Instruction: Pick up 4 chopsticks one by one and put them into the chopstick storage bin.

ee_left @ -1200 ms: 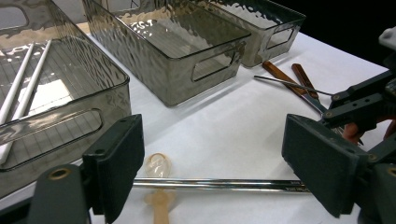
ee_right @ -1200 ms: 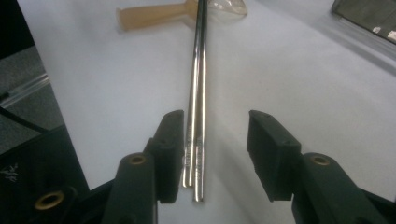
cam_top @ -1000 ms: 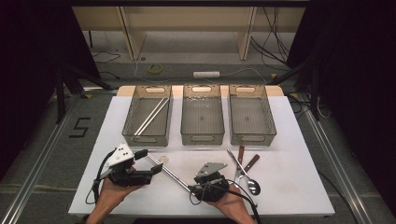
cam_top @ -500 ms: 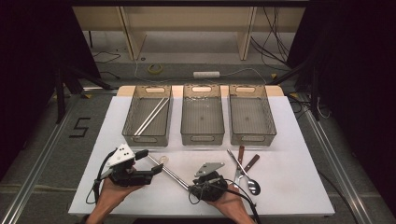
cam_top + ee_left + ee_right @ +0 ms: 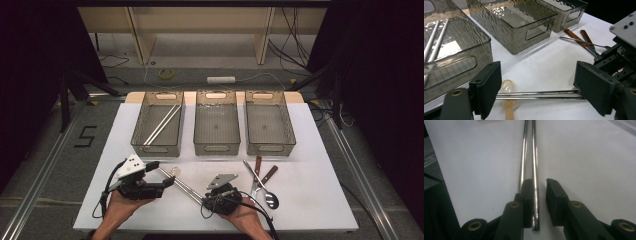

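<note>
Chopsticks, a steel pair, lie side by side on the white table, slanting from near the left gripper down to the right gripper. At left, that gripper's jaws stand wide apart, with the pair and a small clear-bowled spoon between them. At right, the jaws have just been closing: one rod sits between the narrowed pads, touching the left pad, the right pad still apart from it; its twin lies outside.

Glossy metal chopsticks, matt white table
</note>
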Available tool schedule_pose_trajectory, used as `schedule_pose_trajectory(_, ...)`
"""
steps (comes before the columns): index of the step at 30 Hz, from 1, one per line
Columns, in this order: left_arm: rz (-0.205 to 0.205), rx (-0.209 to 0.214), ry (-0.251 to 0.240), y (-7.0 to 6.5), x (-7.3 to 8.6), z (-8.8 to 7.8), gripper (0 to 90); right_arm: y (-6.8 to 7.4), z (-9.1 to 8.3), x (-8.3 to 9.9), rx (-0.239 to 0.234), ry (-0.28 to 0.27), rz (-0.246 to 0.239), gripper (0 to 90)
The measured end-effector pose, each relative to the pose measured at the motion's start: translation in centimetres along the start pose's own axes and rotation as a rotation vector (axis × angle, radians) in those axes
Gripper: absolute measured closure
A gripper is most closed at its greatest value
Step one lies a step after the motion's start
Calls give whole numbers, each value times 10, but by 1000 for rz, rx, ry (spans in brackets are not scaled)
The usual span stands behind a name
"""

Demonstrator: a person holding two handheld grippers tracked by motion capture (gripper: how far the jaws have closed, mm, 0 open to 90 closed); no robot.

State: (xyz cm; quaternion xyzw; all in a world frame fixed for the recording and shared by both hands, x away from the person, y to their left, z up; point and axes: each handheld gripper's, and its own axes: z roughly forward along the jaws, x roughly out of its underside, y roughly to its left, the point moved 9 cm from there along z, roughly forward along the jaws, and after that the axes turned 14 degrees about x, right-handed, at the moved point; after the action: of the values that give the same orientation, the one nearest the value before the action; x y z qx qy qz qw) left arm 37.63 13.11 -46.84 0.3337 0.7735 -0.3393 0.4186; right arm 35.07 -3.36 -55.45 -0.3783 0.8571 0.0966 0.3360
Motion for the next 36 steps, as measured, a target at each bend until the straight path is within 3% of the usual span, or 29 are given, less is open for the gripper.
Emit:
schedule_pose_trajectory(17, 8, -2, 39, 0, 3, 4, 222, -1, 1, -1, 22, 5, 25, 844)
schedule_pose_trajectory(32, 15, 3, 48, 3, 3, 6, 242, -4, -7, -8, 17, -35, -14, 850)
schedule_pose_trajectory(36, 28, 20, 82, 1, 5, 10, 254, -5, -12, -12, 17, -44, -27, 852)
